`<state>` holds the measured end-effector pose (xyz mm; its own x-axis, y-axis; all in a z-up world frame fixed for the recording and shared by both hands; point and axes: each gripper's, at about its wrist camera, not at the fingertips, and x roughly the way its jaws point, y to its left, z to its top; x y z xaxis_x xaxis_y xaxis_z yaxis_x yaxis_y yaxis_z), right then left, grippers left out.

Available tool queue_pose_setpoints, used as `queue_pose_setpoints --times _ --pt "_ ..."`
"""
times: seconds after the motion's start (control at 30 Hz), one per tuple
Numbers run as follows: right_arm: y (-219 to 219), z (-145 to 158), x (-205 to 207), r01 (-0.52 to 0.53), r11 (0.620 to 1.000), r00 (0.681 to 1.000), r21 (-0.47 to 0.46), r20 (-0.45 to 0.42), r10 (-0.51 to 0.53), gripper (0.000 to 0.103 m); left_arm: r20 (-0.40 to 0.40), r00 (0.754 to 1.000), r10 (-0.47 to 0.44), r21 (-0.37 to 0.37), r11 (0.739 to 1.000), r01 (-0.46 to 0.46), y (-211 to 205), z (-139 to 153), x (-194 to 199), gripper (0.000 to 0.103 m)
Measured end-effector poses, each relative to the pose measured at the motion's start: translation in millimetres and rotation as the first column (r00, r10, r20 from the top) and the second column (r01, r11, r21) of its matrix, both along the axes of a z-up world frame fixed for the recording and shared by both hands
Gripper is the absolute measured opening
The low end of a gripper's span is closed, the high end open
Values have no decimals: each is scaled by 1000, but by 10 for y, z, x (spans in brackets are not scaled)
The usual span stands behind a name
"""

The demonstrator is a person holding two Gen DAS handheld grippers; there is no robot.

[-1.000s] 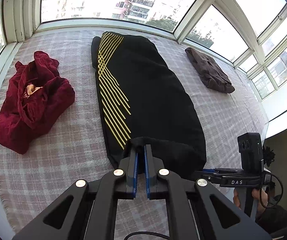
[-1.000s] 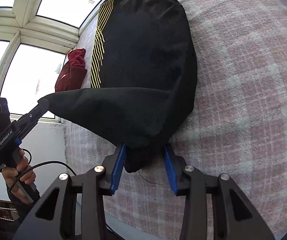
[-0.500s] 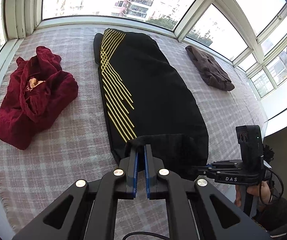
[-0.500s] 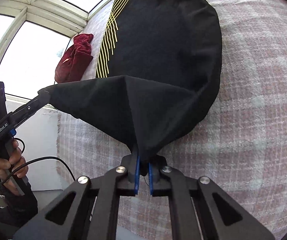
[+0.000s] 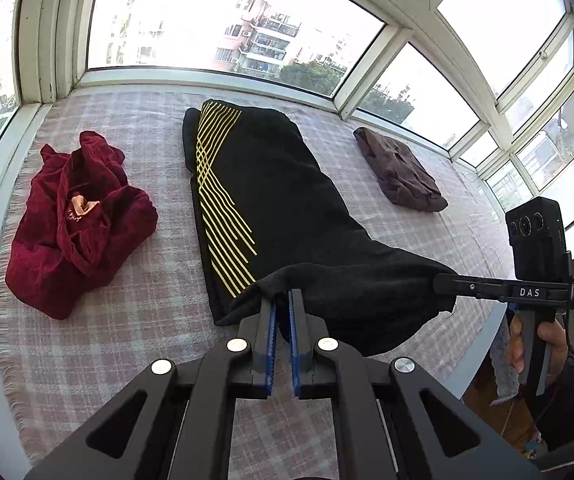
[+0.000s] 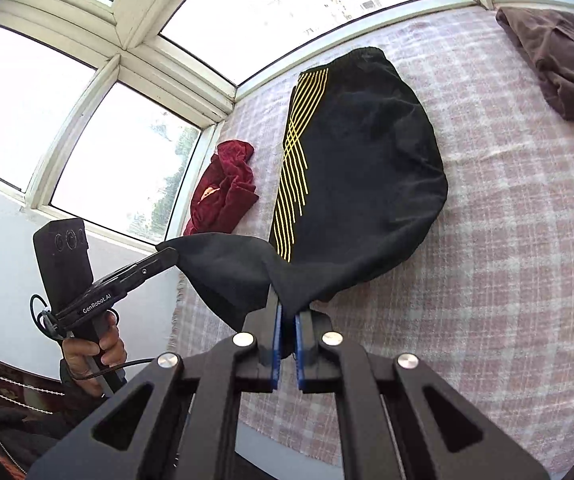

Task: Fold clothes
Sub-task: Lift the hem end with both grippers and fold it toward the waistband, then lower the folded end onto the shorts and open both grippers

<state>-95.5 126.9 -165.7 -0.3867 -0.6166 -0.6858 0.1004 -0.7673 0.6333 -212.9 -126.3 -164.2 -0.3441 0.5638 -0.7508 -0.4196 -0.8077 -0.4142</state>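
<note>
- Black fabric garment with yellow diagonal stripes (image 5: 271, 200) lies lengthwise on the pink-and-white checked blanket (image 5: 127, 344); its near hem is lifted clear of the blanket.
- Left gripper (image 5: 282, 300) clenched on one hem corner.
- Right gripper (image 6: 285, 312) clamped on the other corner; hem hangs stretched between them.
- Crumpled dark red velvet garment (image 5: 75, 224) to the left, folded brown garment (image 5: 401, 176) to the right, both apart.

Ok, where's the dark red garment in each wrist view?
Left wrist: dark red garment, crumpled at left, left of the black trousers.
Right wrist: dark red garment, left of centre, beside the window corner.
Shared landmark: the trousers' yellow stripes.
</note>
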Motion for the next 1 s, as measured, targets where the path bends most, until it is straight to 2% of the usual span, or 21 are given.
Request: queue_pose_setpoints --times 0.2,0.3,0.4,0.5,0.63,0.8,0.87,0.93,1.0 --pt "111 283 -821 51 999 992 4 -117 -51 5 -121 992 25 -3 1000 -25 267 367 -673 5" --pt "212 325 -1285 60 998 990 -4 -126 -60 5 -162 986 33 -12 999 -36 423 470 -1102 5" --pt "291 265 -1785 66 998 990 13 -123 -64 5 -175 983 48 -34 998 -55 559 449 -1570 5" --pt "339 59 -2305 60 998 995 13 -78 -59 5 -158 985 66 -63 995 -77 658 276 -2032 5" --pt "399 -455 -2905 62 998 997 -4 39 -62 5 -88 992 95 -91 991 -103 696 -173 -2518 5" --pt "455 -1051 -3289 92 996 978 15 186 -94 6 14 994 112 -132 985 -109 682 -741 -2876 6" --pt "522 -1184 -3361 119 992 960 -36 261 -105 7 50 990 128 -135 983 -121 650 -870 -2987 12" --pt "595 -1220 -3409 133 987 944 -87 313 -100 9 68 987 148 -111 984 -140 591 -907 -3058 36" --pt "635 -1132 -3432 118 990 947 -75 309 -89 10 47 986 157 -110 982 -151 557 -856 -3086 39"
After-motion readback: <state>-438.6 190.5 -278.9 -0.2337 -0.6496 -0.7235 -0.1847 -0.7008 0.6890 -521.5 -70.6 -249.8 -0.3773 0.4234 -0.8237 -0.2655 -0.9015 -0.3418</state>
